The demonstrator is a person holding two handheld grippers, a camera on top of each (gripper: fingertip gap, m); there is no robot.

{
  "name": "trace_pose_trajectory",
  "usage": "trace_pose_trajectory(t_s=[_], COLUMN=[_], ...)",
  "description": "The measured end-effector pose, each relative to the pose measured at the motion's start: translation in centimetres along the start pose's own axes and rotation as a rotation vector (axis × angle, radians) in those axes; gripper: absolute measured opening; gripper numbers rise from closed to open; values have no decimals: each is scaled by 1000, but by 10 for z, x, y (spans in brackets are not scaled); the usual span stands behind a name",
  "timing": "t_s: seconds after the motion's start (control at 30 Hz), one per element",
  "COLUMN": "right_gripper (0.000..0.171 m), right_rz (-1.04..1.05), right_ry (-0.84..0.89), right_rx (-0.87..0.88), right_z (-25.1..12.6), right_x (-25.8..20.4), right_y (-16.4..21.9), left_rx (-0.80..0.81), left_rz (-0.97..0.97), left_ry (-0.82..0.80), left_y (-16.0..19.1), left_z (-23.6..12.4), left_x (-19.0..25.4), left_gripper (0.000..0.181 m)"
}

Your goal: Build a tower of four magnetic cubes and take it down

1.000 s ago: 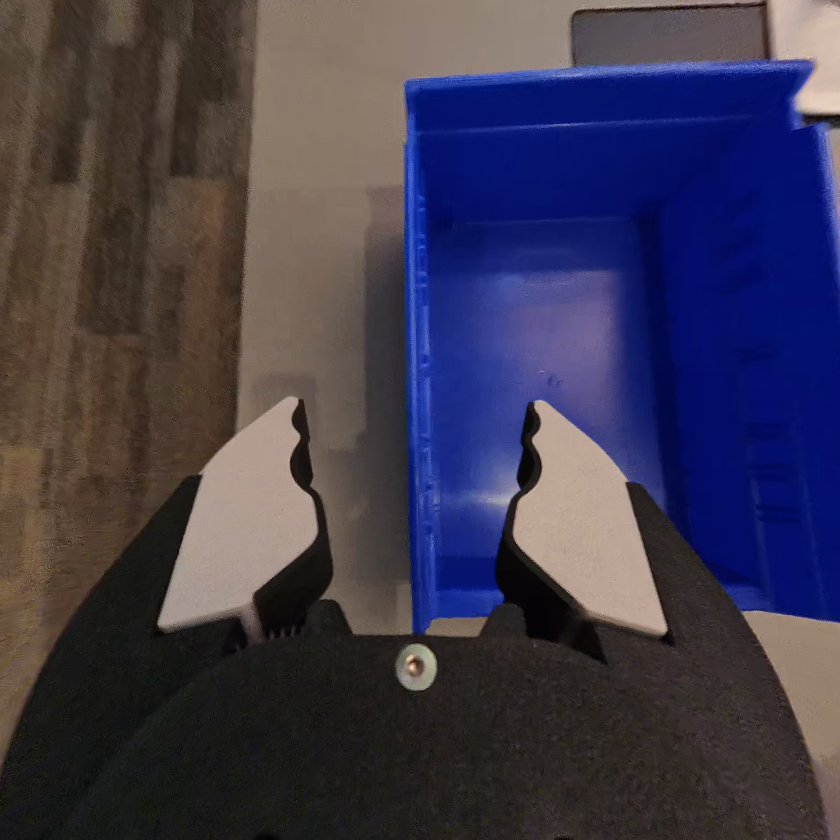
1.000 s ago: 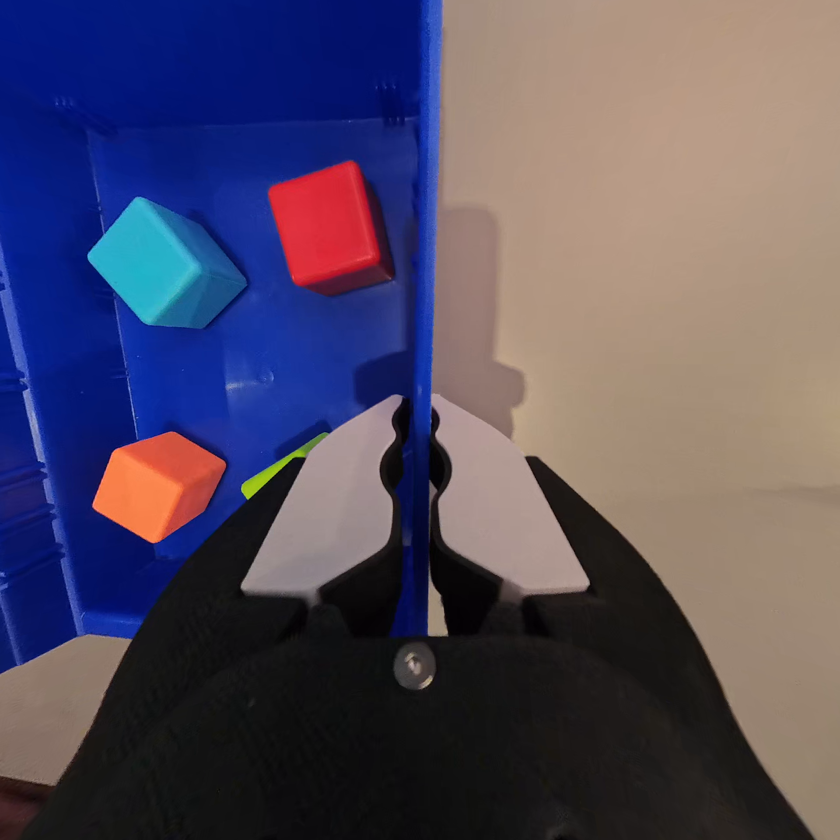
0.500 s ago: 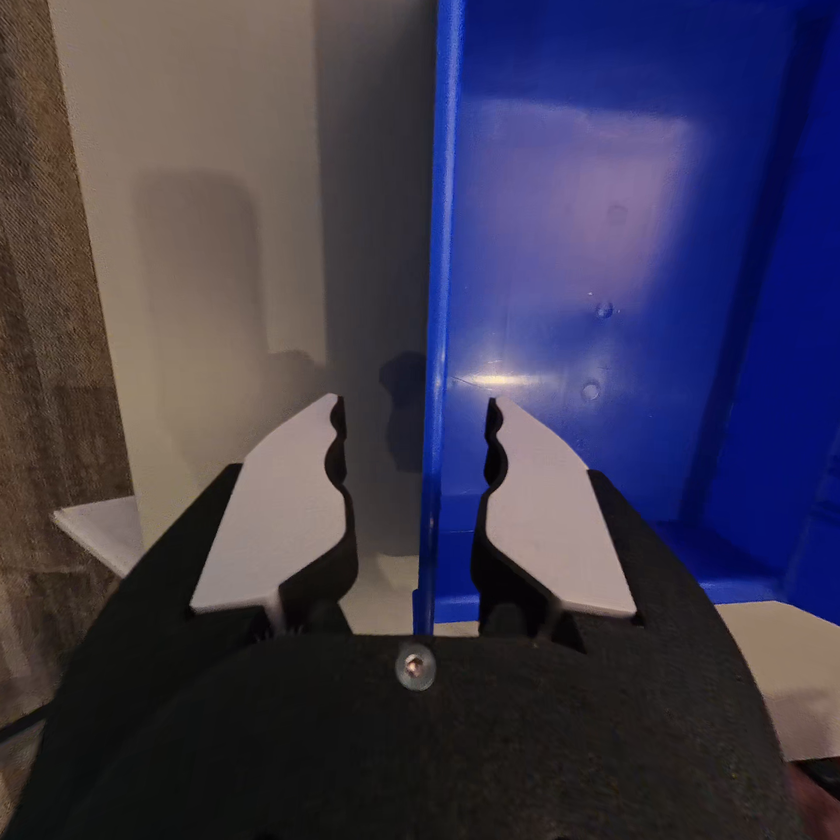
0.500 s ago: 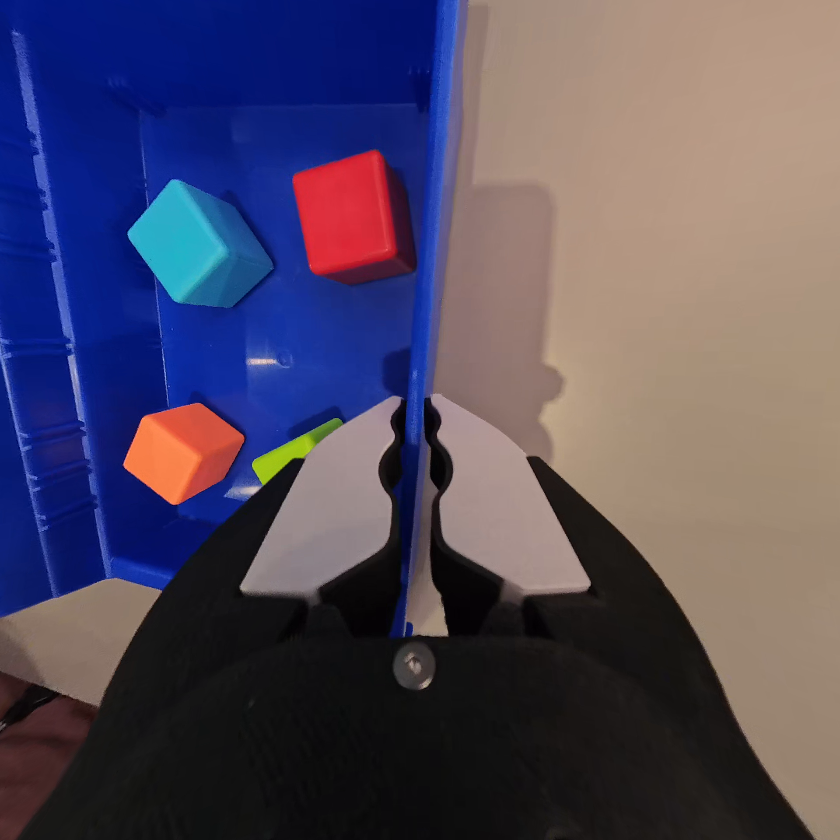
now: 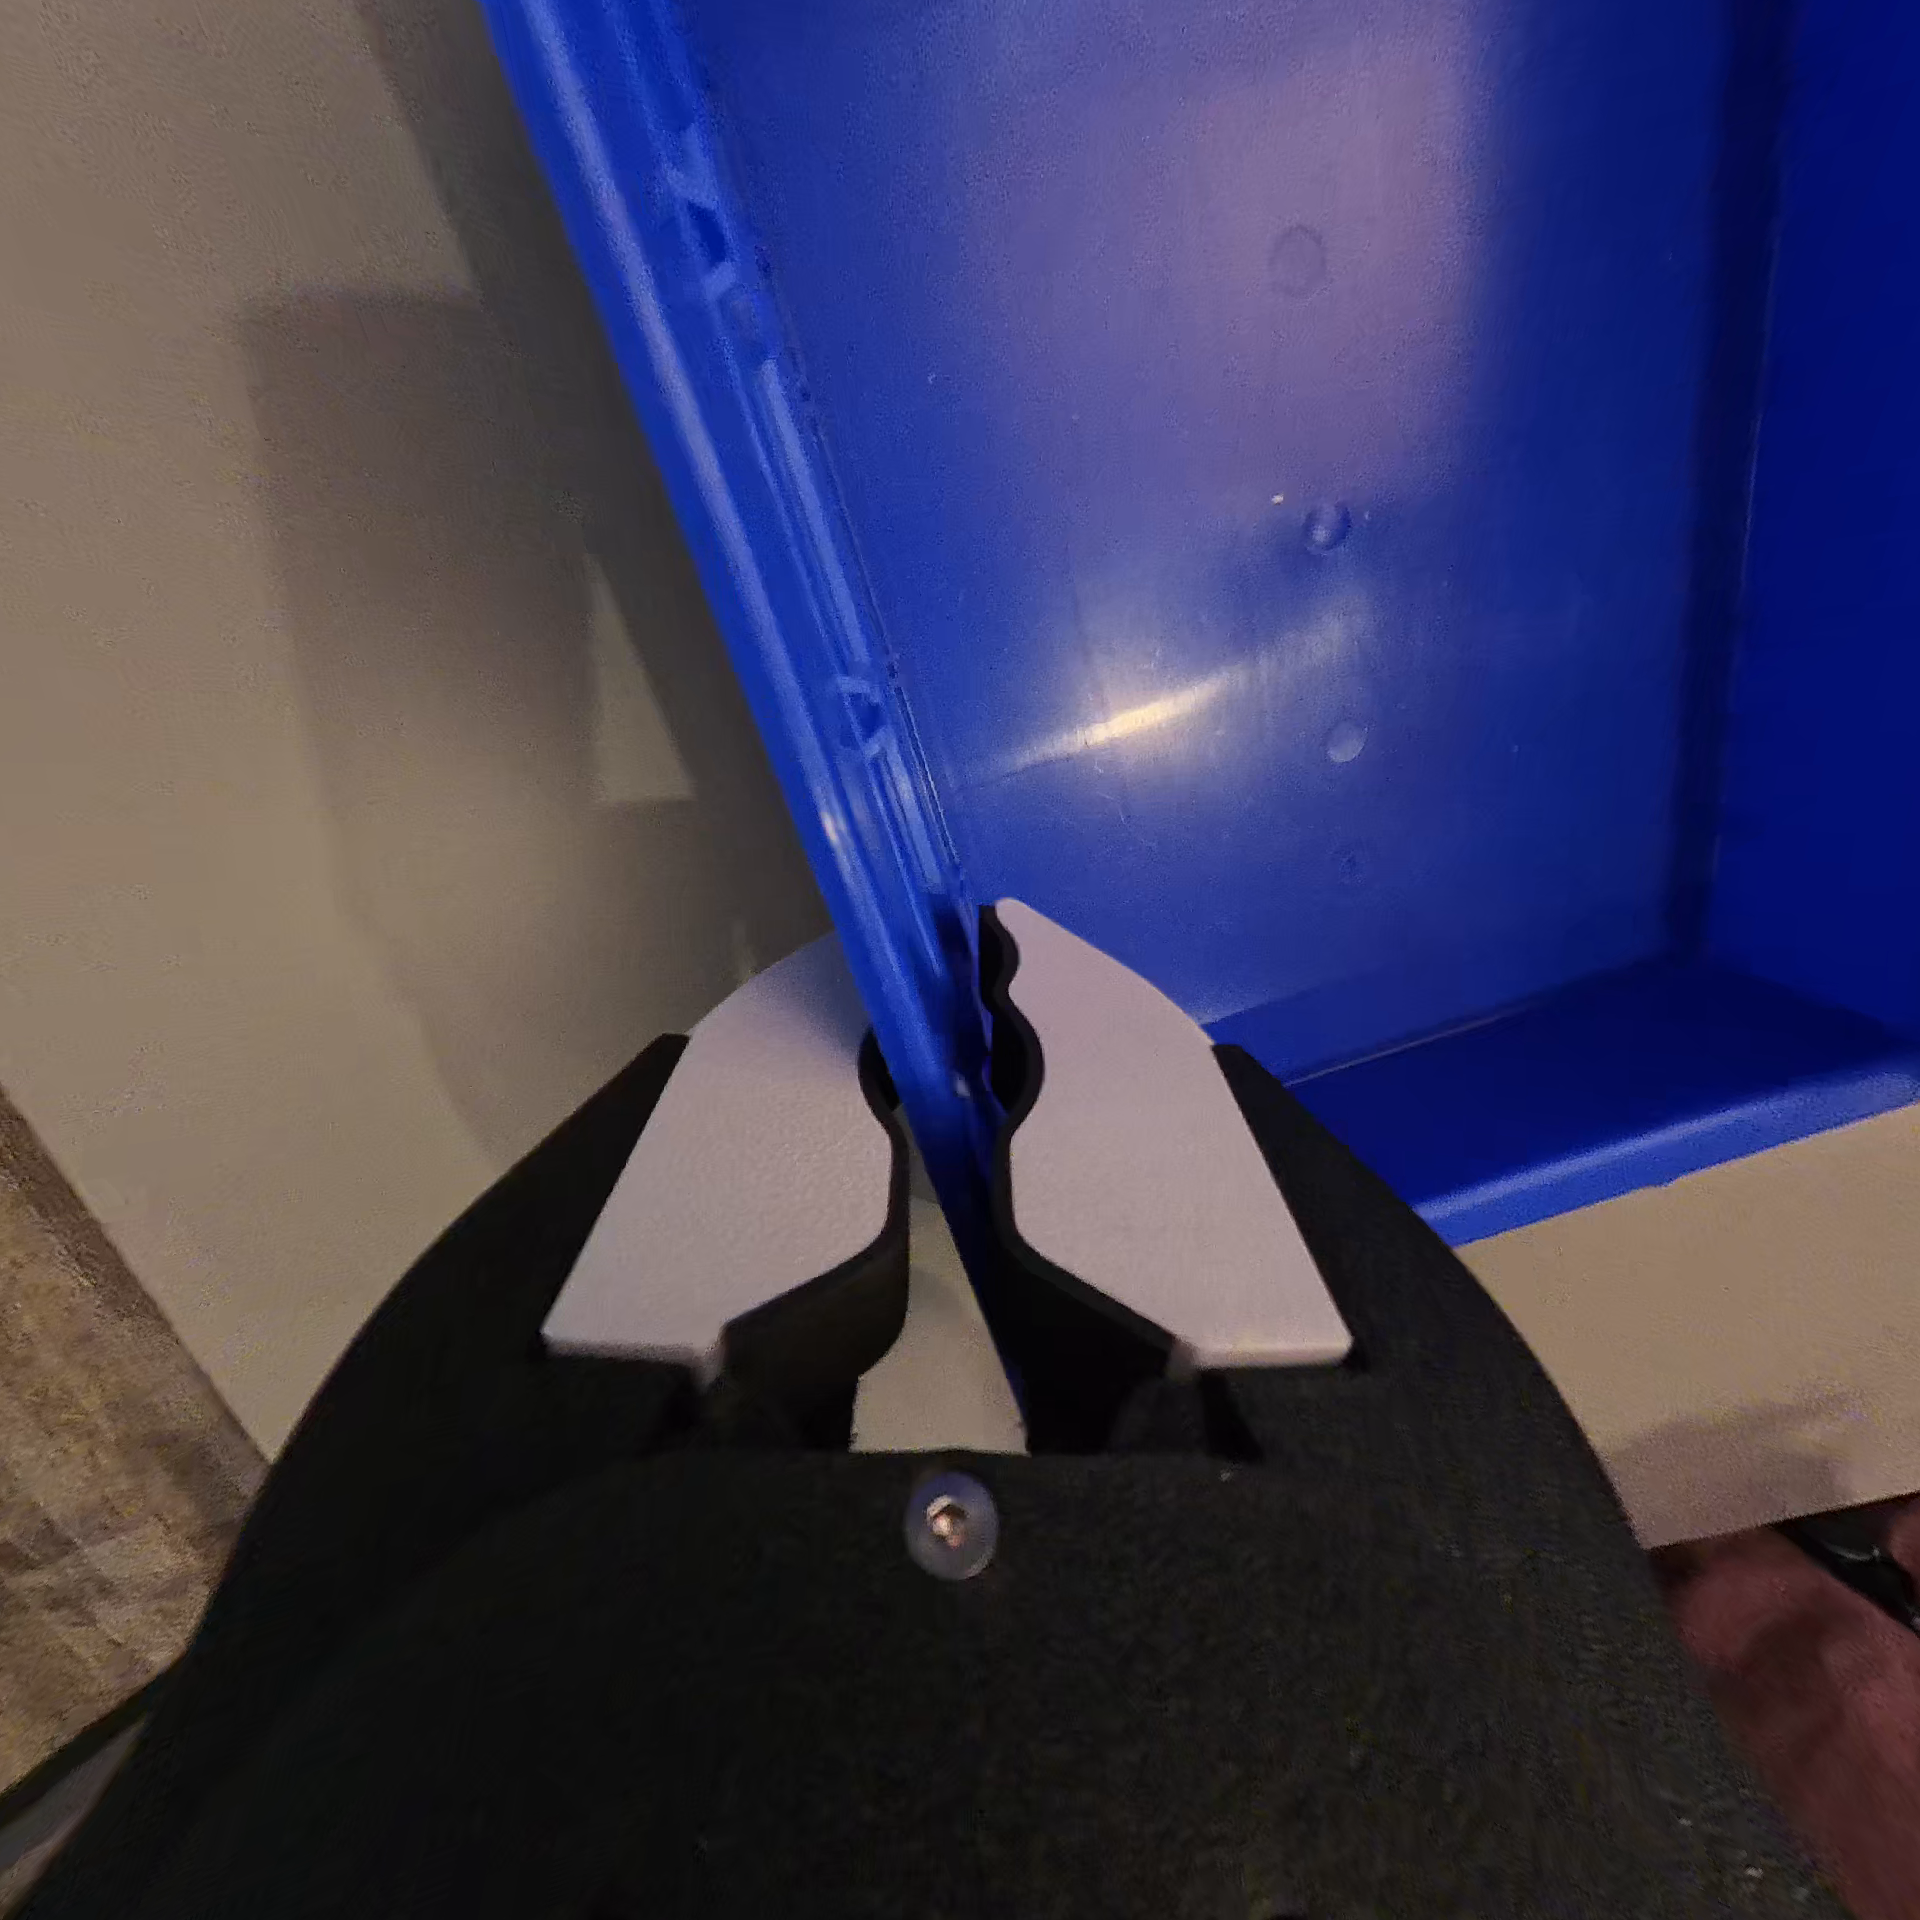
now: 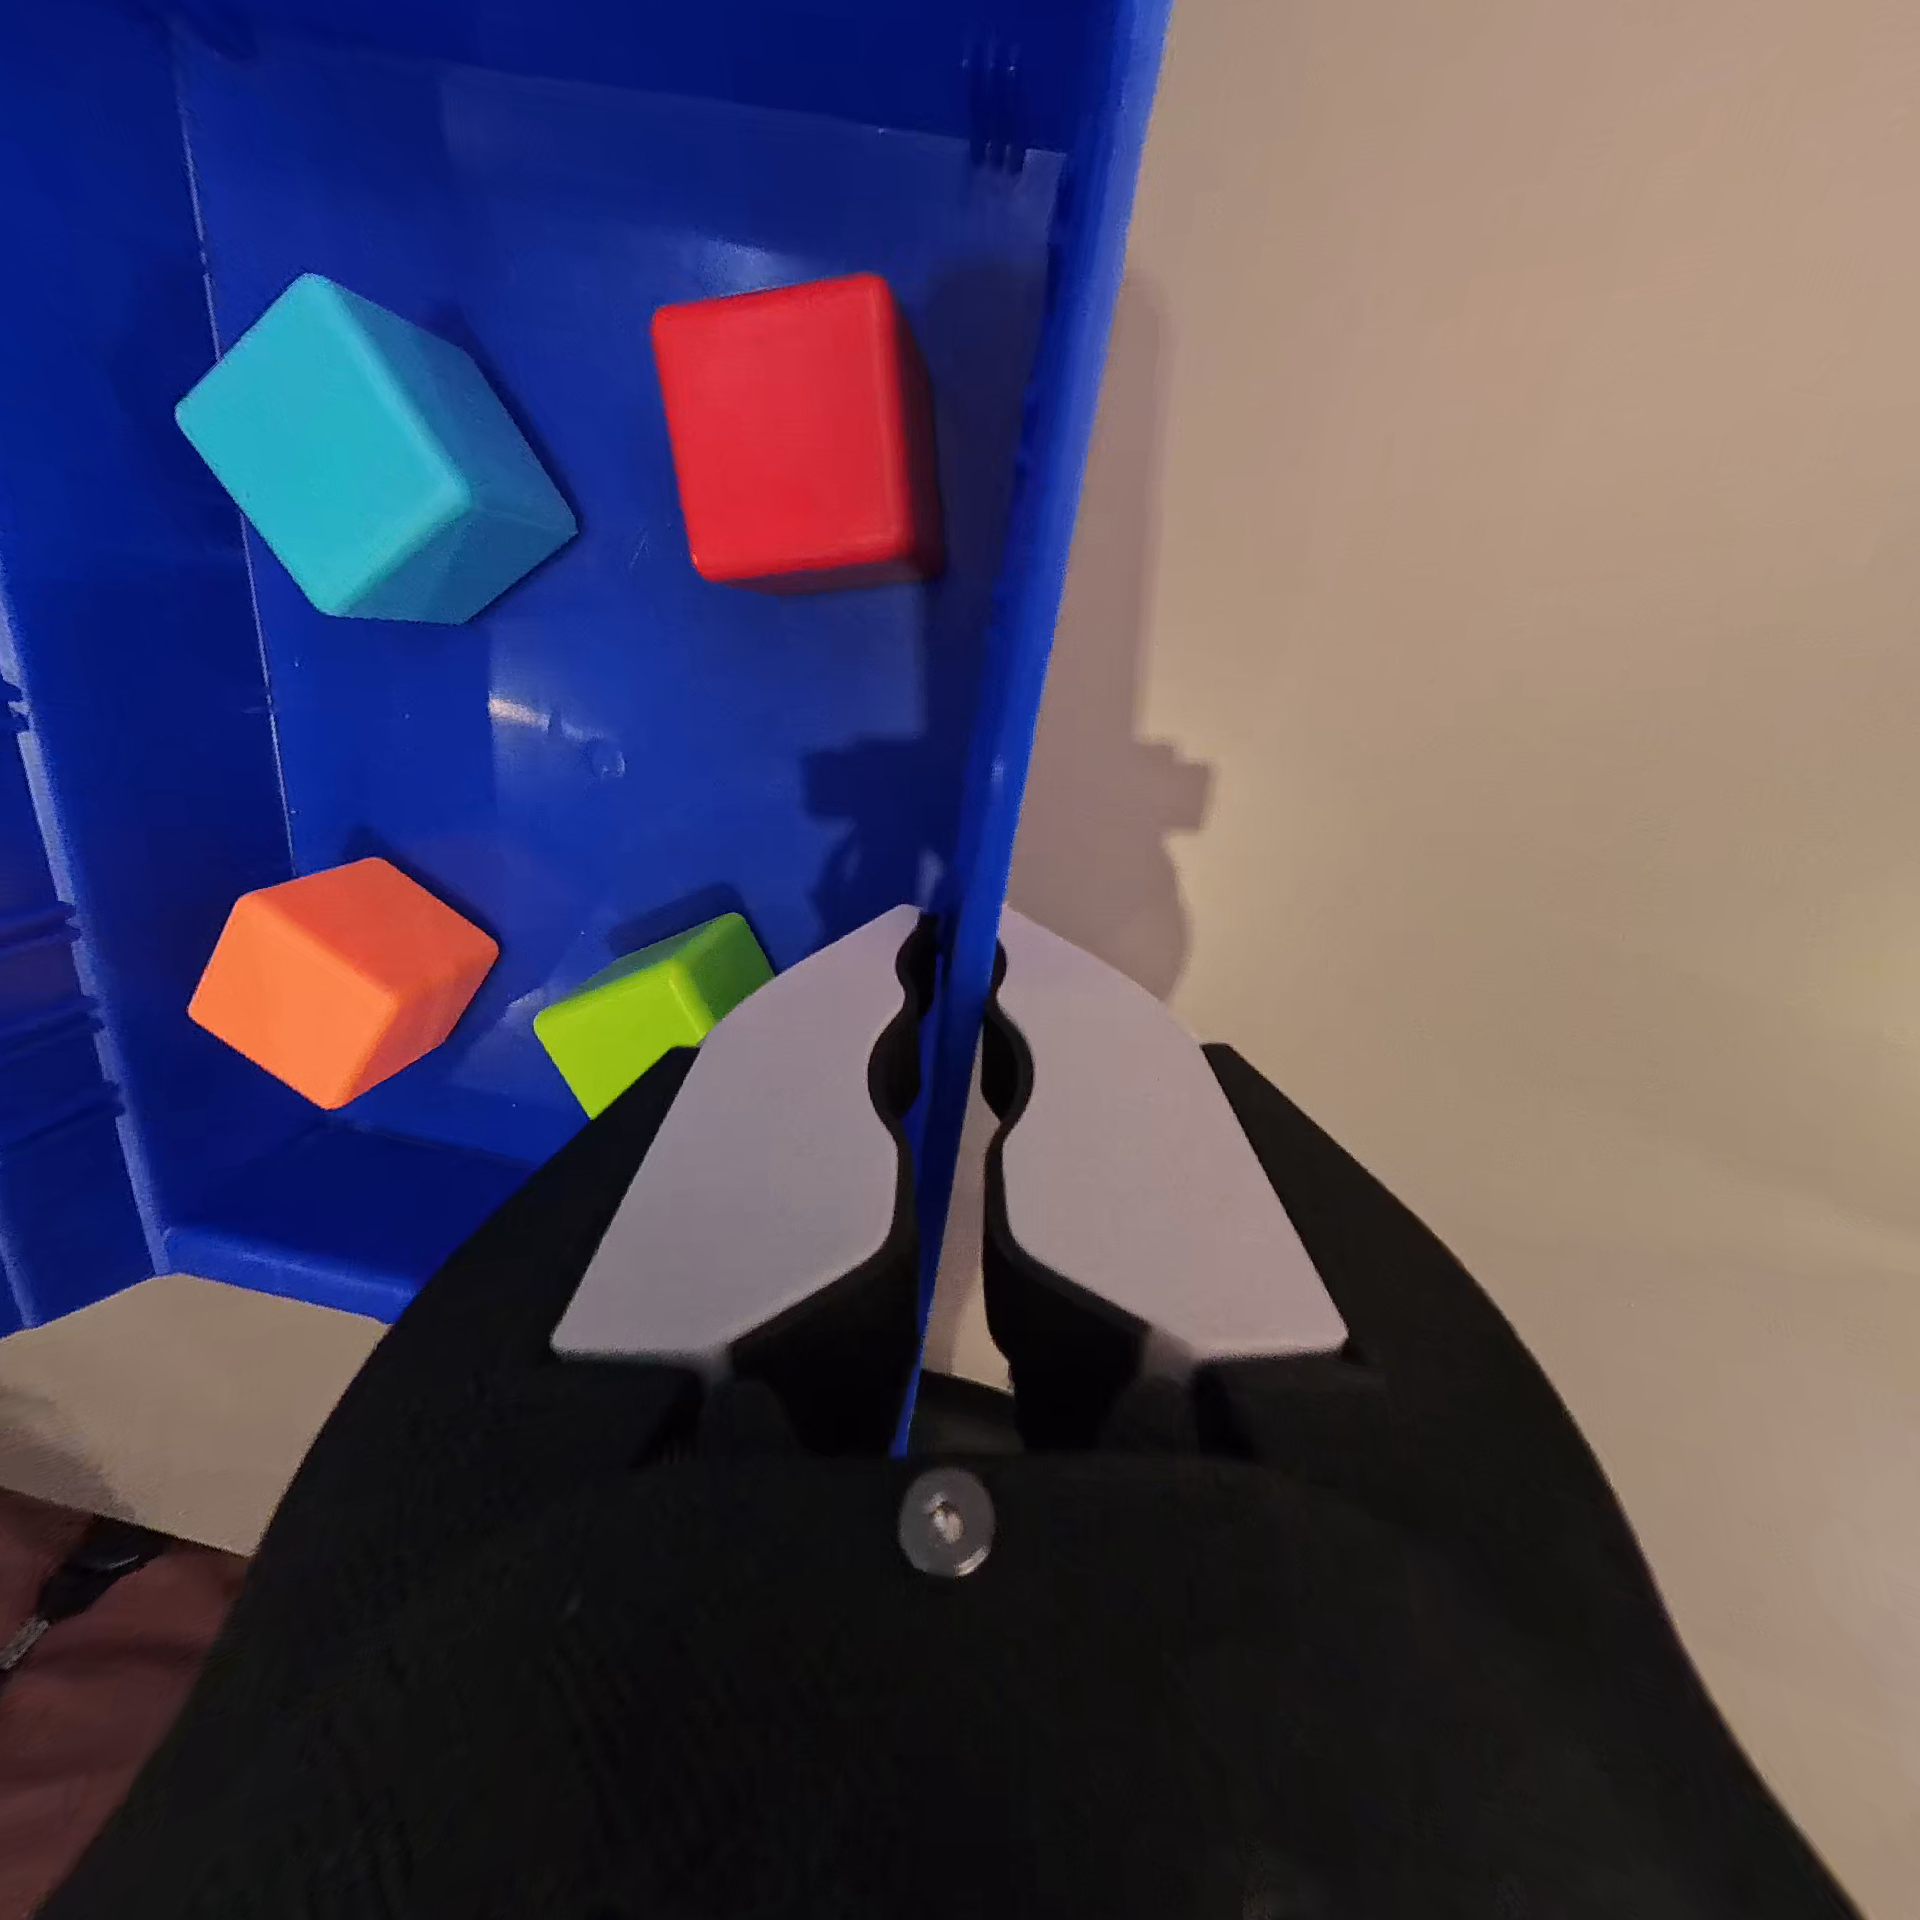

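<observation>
Pale bench (image 6: 1558, 520) carries a blue bin (image 6: 1081, 416). Right tongs (image 6: 951, 925) pinch its right wall; left tongs (image 5: 925, 935) pinch its left wall. Inside lie four cubes, apart: teal cube (image 6: 364, 457) and red cube (image 6: 790, 426) far, orange cube (image 6: 332, 977) and green cube (image 6: 644, 1003) near.

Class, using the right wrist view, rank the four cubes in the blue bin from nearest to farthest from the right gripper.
1. Green cube: right beside the right gripper, partly hidden by its left finger.
2. Orange cube: farther left, near end of the blue bin.
3. Red cube: far end, by the gripped wall.
4. Teal cube: far left.
</observation>
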State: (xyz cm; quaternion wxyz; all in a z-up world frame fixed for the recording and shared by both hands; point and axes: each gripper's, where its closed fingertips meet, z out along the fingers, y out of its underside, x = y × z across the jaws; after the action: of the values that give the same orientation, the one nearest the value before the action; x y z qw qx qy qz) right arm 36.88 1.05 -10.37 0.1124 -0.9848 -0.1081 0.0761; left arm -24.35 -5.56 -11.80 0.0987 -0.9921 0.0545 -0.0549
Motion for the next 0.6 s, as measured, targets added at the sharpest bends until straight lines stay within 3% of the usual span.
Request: trace_pose_trajectory(t_s=[0.47,0.6], right_gripper=[11,22], right_rz=[-148,-118], right_ry=[-26,-15], right_rx=[-42,23], right_z=[7,16], right_x=[-56,-54], right_y=[1,-16], left_rx=[-53,-50], left_rz=[259,298], left_ry=[25,26], left_y=[-18,-21], left_z=[15,18], left_x=[102,120], left_gripper=[22,22])
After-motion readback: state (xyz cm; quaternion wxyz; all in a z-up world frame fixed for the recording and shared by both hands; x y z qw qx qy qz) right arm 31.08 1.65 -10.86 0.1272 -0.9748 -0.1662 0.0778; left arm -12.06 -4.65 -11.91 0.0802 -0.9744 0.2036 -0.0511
